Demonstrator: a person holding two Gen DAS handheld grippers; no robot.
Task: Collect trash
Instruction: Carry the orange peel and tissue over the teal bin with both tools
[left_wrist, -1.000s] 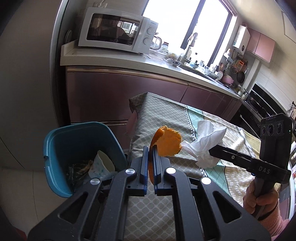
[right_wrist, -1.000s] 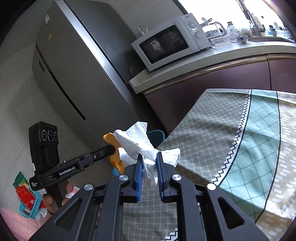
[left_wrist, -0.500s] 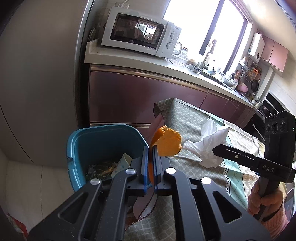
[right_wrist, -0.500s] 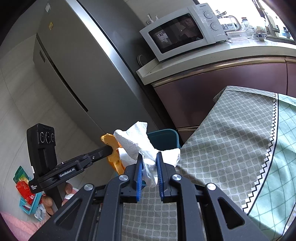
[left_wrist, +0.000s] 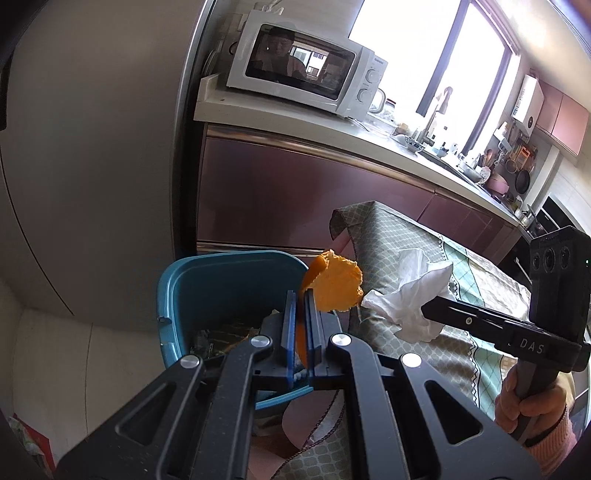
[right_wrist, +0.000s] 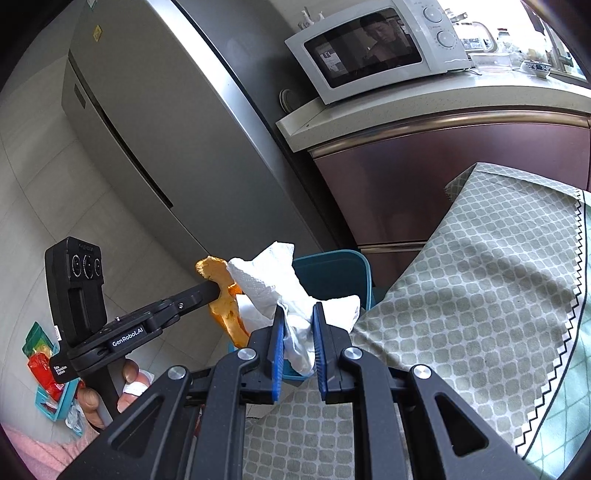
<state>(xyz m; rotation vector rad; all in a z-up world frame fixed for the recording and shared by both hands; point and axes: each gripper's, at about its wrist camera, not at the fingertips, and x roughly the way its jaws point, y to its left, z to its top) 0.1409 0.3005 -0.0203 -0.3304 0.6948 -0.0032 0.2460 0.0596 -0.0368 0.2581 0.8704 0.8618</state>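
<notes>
My left gripper (left_wrist: 300, 295) is shut on an orange peel (left_wrist: 334, 286), held over the near rim of a blue trash bin (left_wrist: 207, 280) that has scraps inside. In the right wrist view the left gripper (right_wrist: 216, 290) shows from the side with the orange peel (right_wrist: 225, 310) hanging from it. My right gripper (right_wrist: 298, 312) is shut on a crumpled white tissue (right_wrist: 273, 282), just in front of the blue bin (right_wrist: 332, 269). From the left wrist view the right gripper (left_wrist: 424, 314) holds the white tissue (left_wrist: 413, 295) over the table's corner.
A table with a green patterned cloth (right_wrist: 480, 295) stands right of the bin. Behind are a purple cabinet (left_wrist: 295, 192), a counter with a white microwave (left_wrist: 306, 74), and a grey fridge (right_wrist: 166, 129). Coloured packets (right_wrist: 44, 362) lie on the floor.
Both grippers have moved left off the table toward the bin, each keeping its hold. The peel now hangs over the bin's rim, and the bin looms larger in both views.
</notes>
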